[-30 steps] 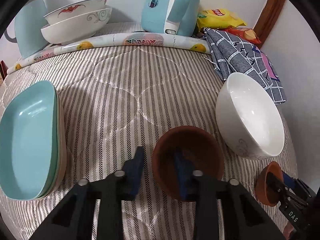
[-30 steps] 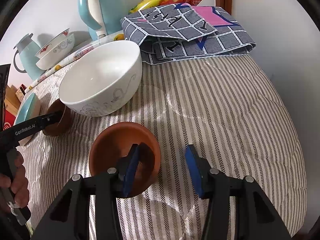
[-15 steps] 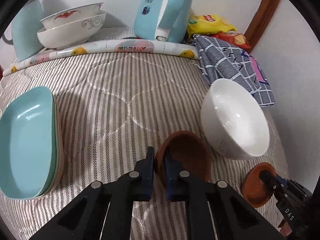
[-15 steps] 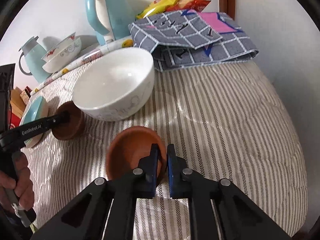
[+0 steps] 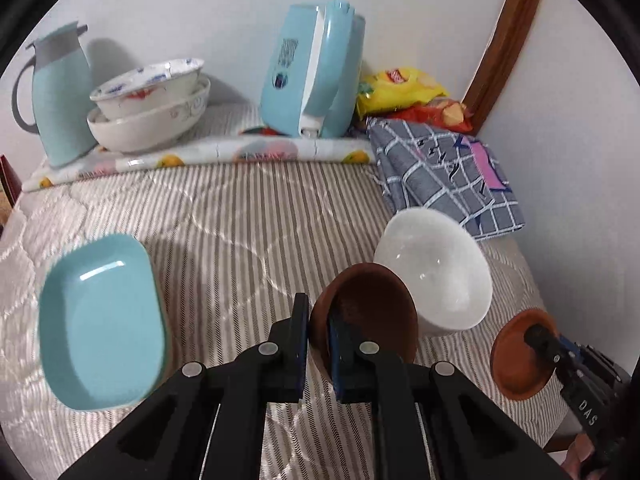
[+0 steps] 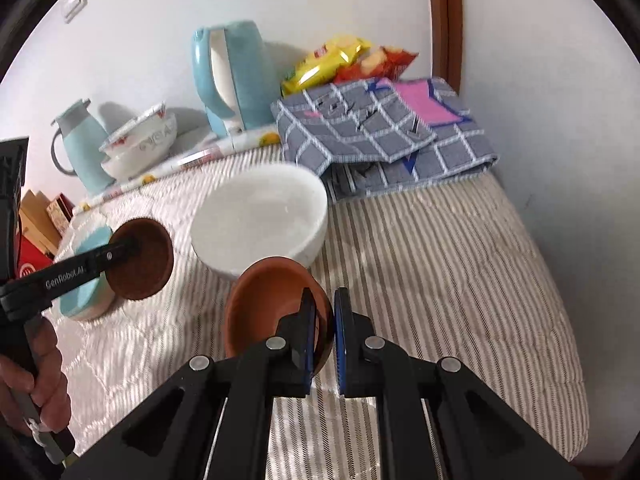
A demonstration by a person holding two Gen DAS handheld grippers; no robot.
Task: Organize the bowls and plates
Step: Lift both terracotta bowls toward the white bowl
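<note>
My left gripper [image 5: 318, 330] is shut on the rim of a dark brown bowl [image 5: 372, 312] and holds it tilted above the striped cloth. My right gripper [image 6: 323, 326] is shut on the rim of a lighter brown bowl [image 6: 268, 306], also lifted; it shows in the left wrist view [image 5: 518, 360] at the far right. A large white bowl [image 5: 436, 268] stands between them, seen too in the right wrist view [image 6: 260, 216]. Stacked teal dishes [image 5: 100, 320] lie at the left. Two patterned bowls [image 5: 152, 104] are stacked at the back.
A teal kettle [image 5: 316, 68], a teal jug [image 5: 60, 92], snack bags [image 5: 400, 88] and a folded checked cloth [image 5: 444, 172] line the back and right. A rolled printed mat [image 5: 200, 156] lies across the back. The wall is close on the right.
Both grippers have shut on the rims of their brown bowls and lifted them off the cloth, tilting them. Both views have risen and pulled back.
</note>
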